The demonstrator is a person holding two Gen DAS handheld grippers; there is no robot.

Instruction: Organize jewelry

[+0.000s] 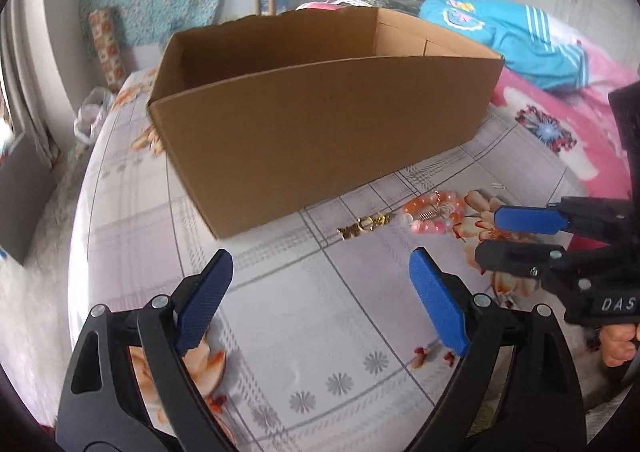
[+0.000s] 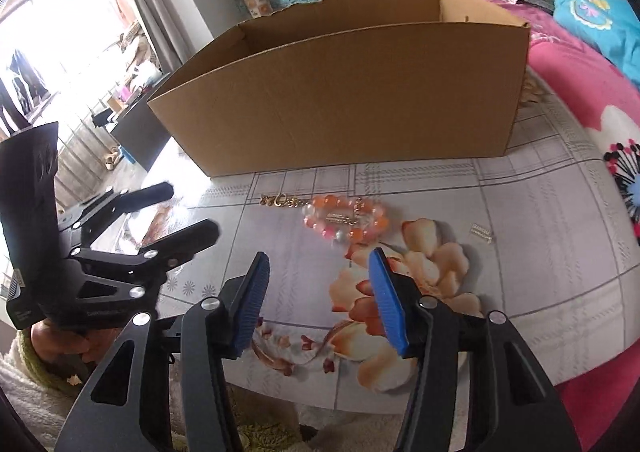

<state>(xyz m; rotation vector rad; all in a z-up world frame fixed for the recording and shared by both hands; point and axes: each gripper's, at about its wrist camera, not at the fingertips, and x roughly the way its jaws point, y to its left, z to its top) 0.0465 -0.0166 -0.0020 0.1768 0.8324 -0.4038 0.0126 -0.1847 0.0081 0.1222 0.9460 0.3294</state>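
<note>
An orange and pink bead bracelet (image 1: 436, 212) (image 2: 346, 218) lies on the flowered cloth in front of an open cardboard box (image 1: 320, 112) (image 2: 344, 92). A gold chain piece (image 1: 364, 226) (image 2: 282, 200) lies just left of it, touching or nearly so. A small silver piece (image 2: 481, 232) lies to the right of the bracelet. My left gripper (image 1: 320, 264) is open and empty, hovering short of the jewelry; it also shows in the right wrist view (image 2: 192, 208). My right gripper (image 2: 318, 264) is open and empty, near the bracelet; it also shows in the left wrist view (image 1: 488, 232).
The box interior is hidden from both views. A pink flowered blanket (image 2: 580, 100) and a blue garment (image 1: 512, 36) lie at the right. The cloth-covered surface (image 1: 280, 332) drops off at the left edge toward the floor. A wrapped roll (image 1: 106, 48) stands by the far wall.
</note>
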